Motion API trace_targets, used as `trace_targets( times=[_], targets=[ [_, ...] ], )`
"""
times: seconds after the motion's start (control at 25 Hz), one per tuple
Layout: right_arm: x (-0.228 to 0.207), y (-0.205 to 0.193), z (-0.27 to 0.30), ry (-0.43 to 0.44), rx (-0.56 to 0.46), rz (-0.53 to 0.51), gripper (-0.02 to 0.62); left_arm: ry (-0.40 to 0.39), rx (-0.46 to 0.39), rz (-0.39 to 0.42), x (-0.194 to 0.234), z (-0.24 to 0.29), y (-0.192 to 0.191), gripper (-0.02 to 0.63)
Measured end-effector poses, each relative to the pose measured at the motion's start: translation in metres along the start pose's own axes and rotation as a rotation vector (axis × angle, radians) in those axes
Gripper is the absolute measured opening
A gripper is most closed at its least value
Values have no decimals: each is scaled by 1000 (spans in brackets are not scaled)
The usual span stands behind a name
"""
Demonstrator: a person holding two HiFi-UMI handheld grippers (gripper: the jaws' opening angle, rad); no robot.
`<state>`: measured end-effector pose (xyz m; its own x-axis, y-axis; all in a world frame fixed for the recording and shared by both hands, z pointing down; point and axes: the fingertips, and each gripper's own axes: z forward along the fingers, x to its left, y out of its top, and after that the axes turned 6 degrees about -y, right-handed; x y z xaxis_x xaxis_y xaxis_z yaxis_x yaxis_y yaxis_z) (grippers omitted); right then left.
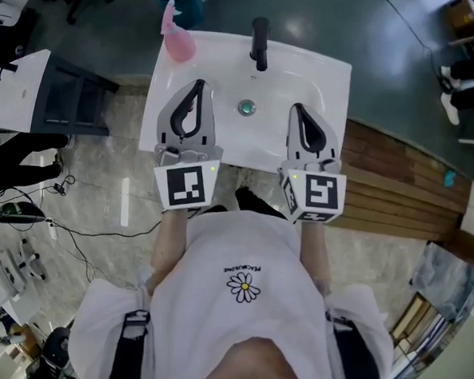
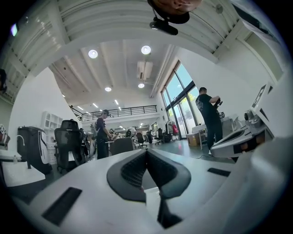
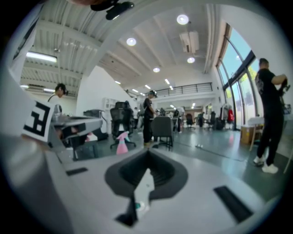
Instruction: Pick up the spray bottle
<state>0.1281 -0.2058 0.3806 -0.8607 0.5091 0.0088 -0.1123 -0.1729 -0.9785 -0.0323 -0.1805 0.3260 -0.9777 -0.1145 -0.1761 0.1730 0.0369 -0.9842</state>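
Note:
A pink spray bottle (image 1: 179,38) stands on the back left corner of the white sink (image 1: 315,85). In the right gripper view the same spray bottle (image 3: 122,142) shows small, left of the jaws. My left gripper (image 1: 198,84) hovers over the sink's left part, short of the bottle and slightly to its right. Its jaws meet at the tips with nothing between them, as the left gripper (image 2: 146,151) view also shows. My right gripper (image 1: 295,108) is over the sink's right part, far from the bottle. The right gripper (image 3: 147,154) is shut and empty.
A black faucet (image 1: 260,42) rises at the sink's back centre, with the drain (image 1: 246,107) in front of it. A dark cart (image 1: 67,94) stands left of the sink and wooden decking (image 1: 397,182) lies to its right. Cables (image 1: 74,231) trail on the floor. People (image 3: 268,119) stand in the room.

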Motion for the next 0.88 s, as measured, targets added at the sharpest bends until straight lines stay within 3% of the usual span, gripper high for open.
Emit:
trace_targets(
  times=[0.4,0.6,0.88],
  targets=[
    [-11,-4,-1,20,-14,80,29,37,-17,58,0,9,23,20],
    [-16,8,-12,11,-45,62,29,23,-96,89,-12,13,49,20],
    [-27,16,-15,-31,-53,37,29,-40,-126,102,-31,27,56,20]
  ],
)
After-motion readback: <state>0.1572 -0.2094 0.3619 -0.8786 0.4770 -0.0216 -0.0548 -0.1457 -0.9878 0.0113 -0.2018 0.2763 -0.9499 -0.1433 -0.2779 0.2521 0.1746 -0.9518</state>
